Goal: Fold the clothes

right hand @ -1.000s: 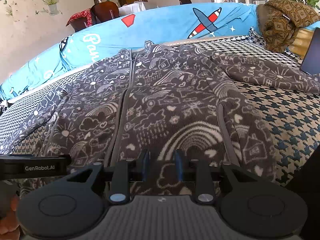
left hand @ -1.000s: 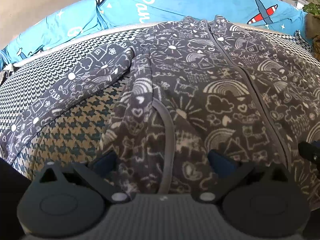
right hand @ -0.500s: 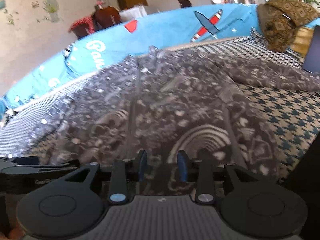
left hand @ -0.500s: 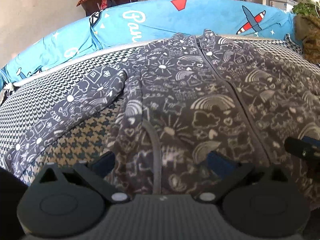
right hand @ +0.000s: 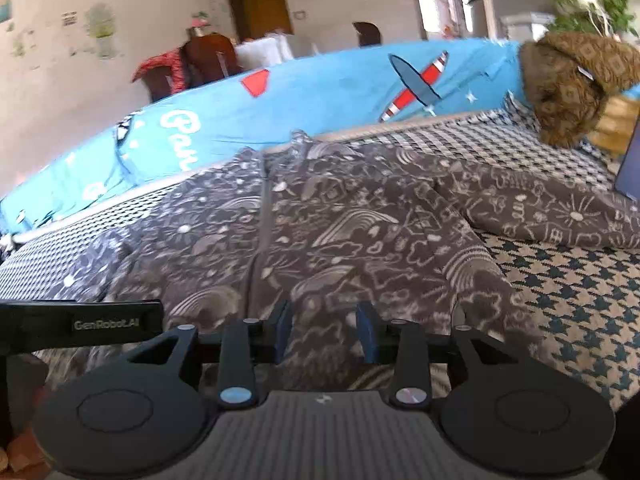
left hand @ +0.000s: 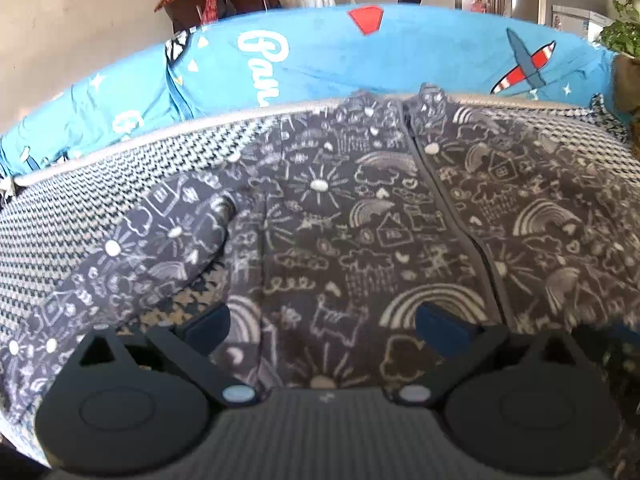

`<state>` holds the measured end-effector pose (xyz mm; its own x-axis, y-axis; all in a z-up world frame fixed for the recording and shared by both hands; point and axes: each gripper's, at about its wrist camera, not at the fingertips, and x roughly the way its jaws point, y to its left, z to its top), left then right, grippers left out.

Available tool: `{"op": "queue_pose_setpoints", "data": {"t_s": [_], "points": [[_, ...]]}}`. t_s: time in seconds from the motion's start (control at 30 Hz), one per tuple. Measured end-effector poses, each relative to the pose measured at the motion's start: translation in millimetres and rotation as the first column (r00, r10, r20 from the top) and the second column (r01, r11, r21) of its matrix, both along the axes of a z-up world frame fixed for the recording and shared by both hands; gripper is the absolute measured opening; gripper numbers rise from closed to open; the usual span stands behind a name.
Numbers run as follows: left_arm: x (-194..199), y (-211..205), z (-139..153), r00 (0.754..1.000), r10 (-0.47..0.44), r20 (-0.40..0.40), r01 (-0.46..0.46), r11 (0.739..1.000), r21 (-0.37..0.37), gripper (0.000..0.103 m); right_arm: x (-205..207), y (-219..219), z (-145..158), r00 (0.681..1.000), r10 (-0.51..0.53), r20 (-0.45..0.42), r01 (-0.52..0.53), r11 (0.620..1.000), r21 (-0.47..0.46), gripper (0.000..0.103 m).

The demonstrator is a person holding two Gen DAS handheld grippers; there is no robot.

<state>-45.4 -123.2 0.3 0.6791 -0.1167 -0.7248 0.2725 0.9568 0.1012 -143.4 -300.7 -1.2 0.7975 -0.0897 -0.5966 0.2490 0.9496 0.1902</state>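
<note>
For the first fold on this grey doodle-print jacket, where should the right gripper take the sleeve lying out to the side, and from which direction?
Judging by its pose, grip the sleeve near its outer end, coming from the outer side. It lies flat, stretched away from the jacket body across the houndstooth cover, so its free edge is exposed there. The right gripper, jaws just opening, holds nothing.

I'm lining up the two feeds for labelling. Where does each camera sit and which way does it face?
Left wrist: sits on the left gripper, facing down over the grey patterned jacket toward the blue cushion; its own open fingers show.
Right wrist: sits on the right gripper, same heading, seeing the brown fuzzy garment; its fingers, jaws just opening, and the left gripper's edge show.
Shared: jacket, zipper, cushion.
</note>
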Motion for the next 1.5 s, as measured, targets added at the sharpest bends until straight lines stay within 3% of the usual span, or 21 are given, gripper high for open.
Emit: {"op": "queue_pose_setpoints", "data": {"t_s": [0.1, 0.17, 0.33, 0.5, 0.87, 1.1, 1.2, 1.37, 1.5], "points": [[8, 2, -16, 0.998, 0.048, -0.043, -0.047, 0.999, 0.013, 0.103, 9, -4, -15, 0.998, -0.036, -0.057, 0.039, 0.997, 0.067, 0.041], [12, 6, -27, 0.994, 0.082, -0.076, -0.081, 0.997, 0.021, 0.103, 7, 0, -17, 0.998, -0.034, -0.047, 0.036, 0.999, 0.040, 0.041], [10, 7, -29, 0.994, 0.085, -0.074, -0.085, 0.996, 0.002, 0.103, 8, 6, -21, 0.999, -0.016, -0.051, 0.016, 1.000, 0.010, 0.045], [10, 6, -30, 0.994, 0.084, -0.074, -0.084, 0.996, 0.000, 0.103, 10, 1, -21, 0.998, -0.015, -0.054, 0.017, 0.999, 0.047, 0.048], [3, 7, -28, 0.989, 0.102, -0.102, -0.101, 0.995, 0.013, 0.103, 6, 8, -22, 0.998, 0.012, -0.069, -0.012, 1.000, 0.003, 0.049], [-3, 5, -27, 0.986, 0.118, -0.116, -0.115, 0.993, 0.039, 0.103, 11, 22, -23, 0.992, 0.069, -0.110, -0.075, 0.996, -0.050, 0.070], [-2, 6, -24, 0.985, 0.126, -0.120, -0.123, 0.992, 0.031, 0.103, 11, 22, -22, 0.990, 0.075, -0.118, -0.081, 0.995, -0.051, 0.070], [5, 3, -18, 0.984, 0.121, -0.130, -0.120, 0.993, 0.016, 0.103, 11, 9, -12, 0.993, 0.085, -0.084, -0.083, 0.996, 0.030, 0.070], [12, 0, -12, 0.986, 0.111, -0.123, -0.110, 0.994, 0.011, 0.103, 20, 12, -8, 0.984, 0.146, -0.101, -0.146, 0.989, 0.002, 0.069]]}}
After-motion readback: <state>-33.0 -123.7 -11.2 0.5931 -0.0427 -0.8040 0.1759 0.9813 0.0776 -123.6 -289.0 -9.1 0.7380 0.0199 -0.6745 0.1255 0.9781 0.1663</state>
